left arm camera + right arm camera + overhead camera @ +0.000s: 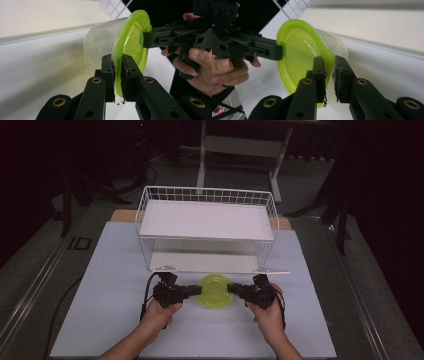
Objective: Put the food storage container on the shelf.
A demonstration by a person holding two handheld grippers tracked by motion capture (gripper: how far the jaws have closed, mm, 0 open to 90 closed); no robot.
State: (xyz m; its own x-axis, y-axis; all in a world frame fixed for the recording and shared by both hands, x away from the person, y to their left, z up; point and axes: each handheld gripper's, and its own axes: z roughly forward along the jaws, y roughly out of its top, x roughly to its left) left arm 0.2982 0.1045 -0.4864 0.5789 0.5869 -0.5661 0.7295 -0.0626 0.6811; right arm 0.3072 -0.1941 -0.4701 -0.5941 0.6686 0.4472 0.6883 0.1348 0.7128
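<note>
A clear plastic container with a lime-green lid (215, 291) sits on the white table top just in front of the wire rack. My left gripper (199, 290) comes at it from the left and my right gripper (231, 289) from the right. In the left gripper view my left gripper (117, 60) is shut on the lid's rim (132, 42), with the clear tub (100, 47) beyond it, while the right gripper (147, 40) pinches the far rim. In the right gripper view my right gripper (329, 61) clamps the lid's edge (297, 55), and the left gripper (278, 52) holds the opposite edge.
A white wire rack (207, 227) with an upper and a lower shelf stands right behind the container. The white table top (100, 320) has open room to the left, right and front. Dark floor and a desk frame (240, 150) lie beyond the table.
</note>
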